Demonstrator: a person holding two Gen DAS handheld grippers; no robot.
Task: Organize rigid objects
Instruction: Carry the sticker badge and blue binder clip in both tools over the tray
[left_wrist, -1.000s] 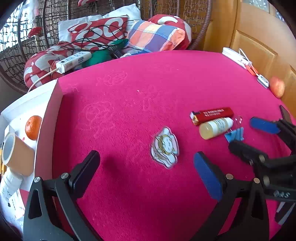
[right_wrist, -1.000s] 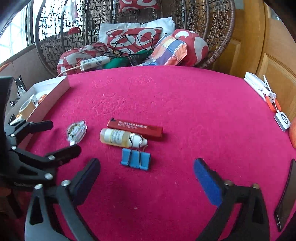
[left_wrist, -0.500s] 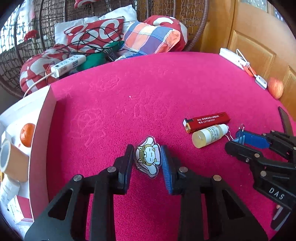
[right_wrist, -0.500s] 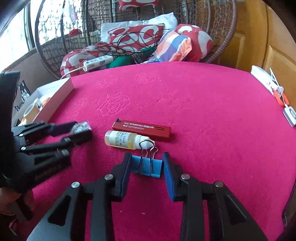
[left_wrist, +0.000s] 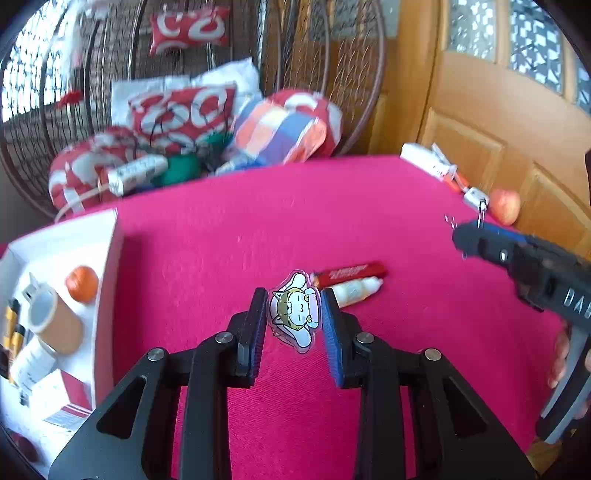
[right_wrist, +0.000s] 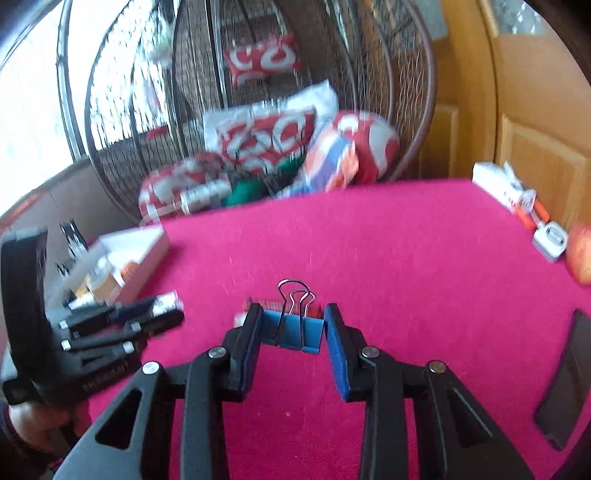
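My left gripper (left_wrist: 294, 314) is shut on a flat cartoon cat charm (left_wrist: 293, 312) and holds it lifted above the pink table. In the right wrist view my right gripper (right_wrist: 293, 328) is shut on a blue binder clip (right_wrist: 291, 330), its wire handles standing up, also raised off the cloth. A red lighter (left_wrist: 351, 272) and a small pale bottle (left_wrist: 356, 290) lie side by side on the table just beyond the charm. The right gripper also shows at the right edge of the left wrist view (left_wrist: 480, 240); the left one appears at the left of the right wrist view (right_wrist: 162, 314).
A white box (left_wrist: 107, 280) at the table's left edge holds a tape roll (left_wrist: 55, 321), an orange ball and other small items. A dark phone (right_wrist: 569, 376) lies at the right. A white pack, a tape measure and an apple (left_wrist: 504, 206) sit at the far right edge. Cushions fill a wicker chair behind.
Both grippers closed, the left on the cat charm and the right on the blue binder clip, then rose off the table with them and tipped upward.
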